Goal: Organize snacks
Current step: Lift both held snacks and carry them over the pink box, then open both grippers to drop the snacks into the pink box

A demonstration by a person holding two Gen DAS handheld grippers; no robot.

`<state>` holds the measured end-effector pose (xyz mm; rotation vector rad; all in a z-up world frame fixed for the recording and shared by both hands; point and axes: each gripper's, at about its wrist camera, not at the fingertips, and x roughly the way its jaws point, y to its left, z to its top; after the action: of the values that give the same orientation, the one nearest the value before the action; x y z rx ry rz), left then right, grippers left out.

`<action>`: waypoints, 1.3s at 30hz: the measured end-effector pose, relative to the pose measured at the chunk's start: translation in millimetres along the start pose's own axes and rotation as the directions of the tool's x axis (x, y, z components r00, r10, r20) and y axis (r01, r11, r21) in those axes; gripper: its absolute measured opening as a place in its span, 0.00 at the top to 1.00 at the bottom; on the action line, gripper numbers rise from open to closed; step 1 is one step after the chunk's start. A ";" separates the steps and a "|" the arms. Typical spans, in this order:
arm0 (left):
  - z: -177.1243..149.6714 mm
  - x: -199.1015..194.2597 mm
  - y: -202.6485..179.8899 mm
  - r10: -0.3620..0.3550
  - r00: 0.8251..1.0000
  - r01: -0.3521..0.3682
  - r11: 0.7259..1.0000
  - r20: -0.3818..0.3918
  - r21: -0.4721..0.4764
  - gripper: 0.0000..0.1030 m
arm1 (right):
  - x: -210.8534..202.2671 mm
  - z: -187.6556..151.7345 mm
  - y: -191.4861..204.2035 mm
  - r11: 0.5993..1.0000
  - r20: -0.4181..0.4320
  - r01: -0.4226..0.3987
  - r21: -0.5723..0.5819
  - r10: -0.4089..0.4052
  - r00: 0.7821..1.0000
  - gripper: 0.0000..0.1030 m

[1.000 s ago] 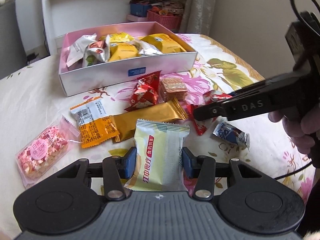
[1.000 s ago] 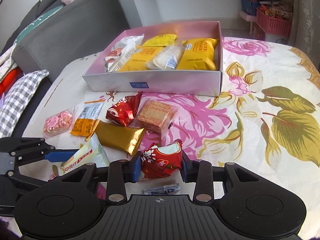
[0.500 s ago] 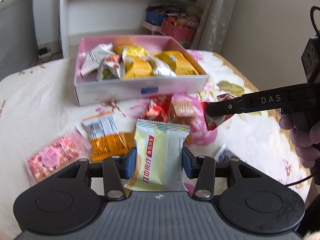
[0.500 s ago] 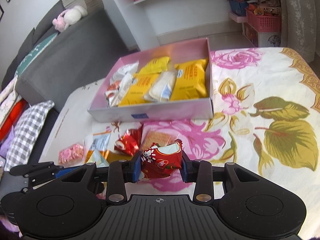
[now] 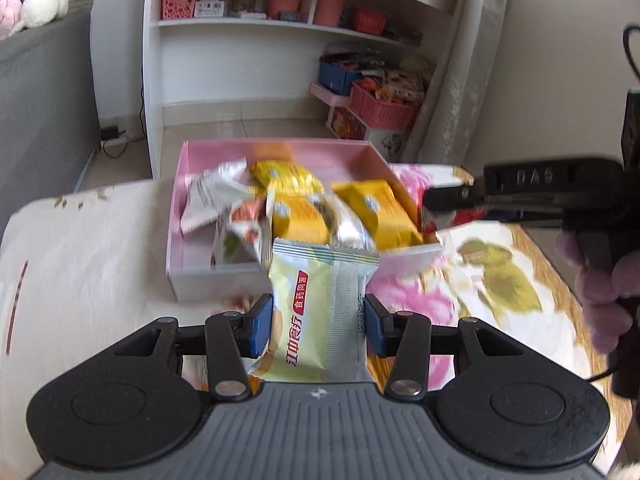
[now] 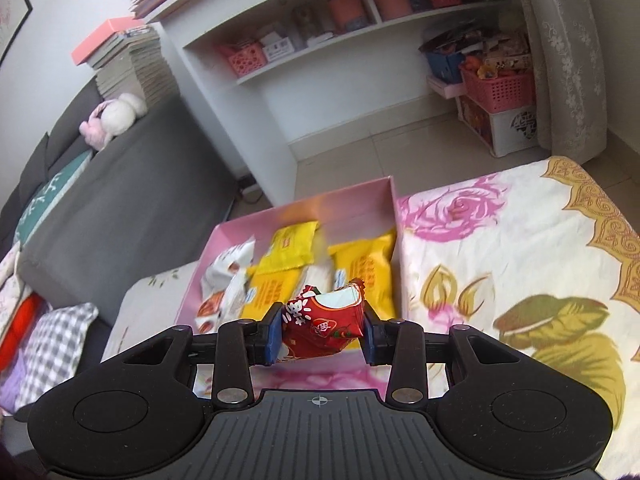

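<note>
The left gripper [image 5: 318, 326] is clamped on a pale green packet [image 5: 320, 312] — a flat, glossy pillow pack with crimped, serrated ends, a silvery back seam and a red label strip. It stands upright between the blue pads, its top edge in front of the near wall of the pink box [image 5: 200, 276]. The right gripper [image 6: 320, 334] pinches a red packet [image 6: 324, 322], crinkled foil with white print and a torn-looking white top, held above the flowered cloth [image 6: 500, 248] at the box's near edge.

The box is a shallow cardboard tray, pink inside, white outside. In it lie puffy yellow packs [image 5: 376, 210], white packs [image 5: 210, 194] at the left side and a silvery wrapper [image 5: 348, 232] among them, overlapping loosely. In the left view the right gripper [image 5: 444, 204] reaches in from the right side over the box's right corner, its black finger marked "DAS", red foil showing under it; a hand [image 5: 608, 280] grips the handle.

Behind the table stand a white shelf [image 6: 320, 40] with pink baskets [image 6: 498, 84], a lace curtain [image 6: 568, 52] and a grey sofa [image 6: 132, 200] bearing a plush toy [image 6: 116, 116] — books [image 6: 128, 64] are stacked beside it.
</note>
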<state>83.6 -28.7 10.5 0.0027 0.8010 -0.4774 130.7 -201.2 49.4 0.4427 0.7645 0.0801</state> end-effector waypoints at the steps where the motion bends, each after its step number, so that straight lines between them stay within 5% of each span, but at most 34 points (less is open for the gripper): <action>1: 5.2 2.5 0.0 0.003 1.000 -0.003 1.000 0.006 0.002 0.58 | 3.7 3.1 -2.5 1.000 0.001 0.000 0.006 0.000 1.000 0.64; 13: 70.6 72.5 -7.2 0.000 1.000 0.000 1.000 -0.002 -0.025 0.58 | 53.8 43.1 -23.3 0.999 0.066 -0.020 0.030 0.018 0.998 0.64; 22: 84.5 126.7 -17.9 0.048 0.998 -0.047 0.999 -0.049 0.018 0.58 | 85.8 55.6 -44.7 0.998 0.087 -0.036 0.043 0.033 0.996 0.64; 32: 96.0 136.3 -23.8 0.114 0.990 -0.107 0.990 -0.078 0.087 0.56 | 98.3 62.1 -43.4 0.997 0.126 -0.065 0.034 0.060 0.990 0.61; 34: 97.0 135.9 -25.8 0.112 0.991 -0.104 0.989 -0.071 0.100 0.53 | 97.6 62.6 -45.1 0.995 0.129 -0.081 0.051 0.073 0.989 0.54; 36: 97.0 132.5 -28.4 0.109 0.992 -0.102 0.988 -0.059 0.115 0.43 | 96.0 63.0 -46.8 0.992 0.133 -0.104 0.071 0.094 0.987 0.37; 39: 95.9 126.7 -30.6 0.114 0.992 -0.107 0.985 -0.050 0.139 0.42 | 92.2 63.3 -45.8 0.992 0.137 -0.111 0.065 0.101 0.985 0.37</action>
<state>212.6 -125.3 -4.3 0.1873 0.8190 -0.4274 236.7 -244.3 10.5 0.5522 0.6134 0.1217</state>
